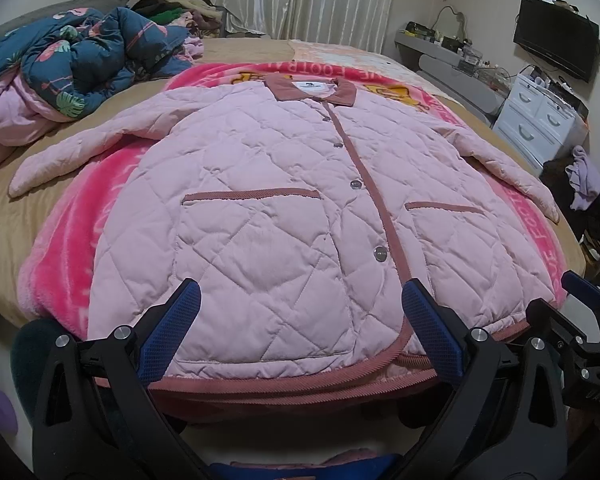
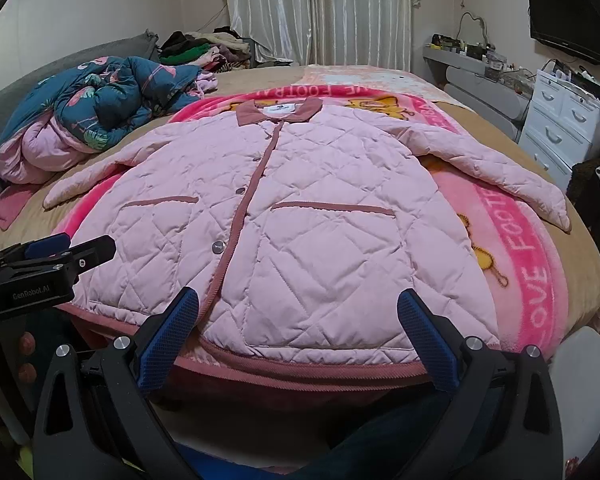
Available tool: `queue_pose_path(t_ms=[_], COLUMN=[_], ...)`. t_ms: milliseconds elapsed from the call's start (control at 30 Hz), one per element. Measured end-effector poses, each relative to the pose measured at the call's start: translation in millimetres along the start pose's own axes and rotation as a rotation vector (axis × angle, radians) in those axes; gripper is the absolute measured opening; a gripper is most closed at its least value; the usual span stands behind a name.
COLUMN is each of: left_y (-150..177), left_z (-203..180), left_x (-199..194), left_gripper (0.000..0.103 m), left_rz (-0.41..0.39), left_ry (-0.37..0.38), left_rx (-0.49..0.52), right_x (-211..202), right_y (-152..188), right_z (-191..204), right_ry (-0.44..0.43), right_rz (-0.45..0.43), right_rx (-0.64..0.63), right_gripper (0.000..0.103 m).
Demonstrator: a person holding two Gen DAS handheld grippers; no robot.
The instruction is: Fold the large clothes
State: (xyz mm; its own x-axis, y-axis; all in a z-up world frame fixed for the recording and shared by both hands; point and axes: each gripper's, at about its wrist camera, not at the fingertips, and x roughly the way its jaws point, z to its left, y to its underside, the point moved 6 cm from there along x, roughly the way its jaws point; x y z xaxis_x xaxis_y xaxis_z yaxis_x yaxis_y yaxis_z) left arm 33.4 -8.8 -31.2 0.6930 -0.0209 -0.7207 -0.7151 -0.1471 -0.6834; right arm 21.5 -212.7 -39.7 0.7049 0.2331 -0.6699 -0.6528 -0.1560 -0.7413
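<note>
While the pink quilted jacket (image 1: 284, 208) lies flat, unfolded, at the bed's (image 1: 4, 216) near edge, the left gripper (image 1: 300, 336) and right gripper (image 2: 300, 340) gape empty; next, I'd guess, grabbing 1 sleeve (image 2: 512, 176).

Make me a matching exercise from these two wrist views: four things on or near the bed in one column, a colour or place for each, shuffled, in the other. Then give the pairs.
Things
1. quilted jacket
2. fleece blanket
3. flamingo-print duvet
4. drawer unit

Descriptions
A. white, standing beside the bed below the wall TV
B. dark teal, bunched up at the far left of the bed
C. pale pink, spread flat, buttoned, sleeves out
D. bright pink with lettering, lying under the jacket

Pairs: 1-C, 2-D, 3-B, 4-A
</note>
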Motion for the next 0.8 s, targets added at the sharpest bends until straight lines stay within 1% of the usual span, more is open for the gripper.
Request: queue_pose_path(t_ms=[800], left_y=[0.8], left_z=[-3.1], left_x=[-1.4], left_gripper=[0.094], left_rz=[0.0], left_ry=[0.002], left_rx=[0.005], right_x=[1.4], right_y=[3.4], right_z=[0.3], right_ry=[-0.001], right_rz=[0.004], right_rx=[0.001], right_gripper=[0.099])
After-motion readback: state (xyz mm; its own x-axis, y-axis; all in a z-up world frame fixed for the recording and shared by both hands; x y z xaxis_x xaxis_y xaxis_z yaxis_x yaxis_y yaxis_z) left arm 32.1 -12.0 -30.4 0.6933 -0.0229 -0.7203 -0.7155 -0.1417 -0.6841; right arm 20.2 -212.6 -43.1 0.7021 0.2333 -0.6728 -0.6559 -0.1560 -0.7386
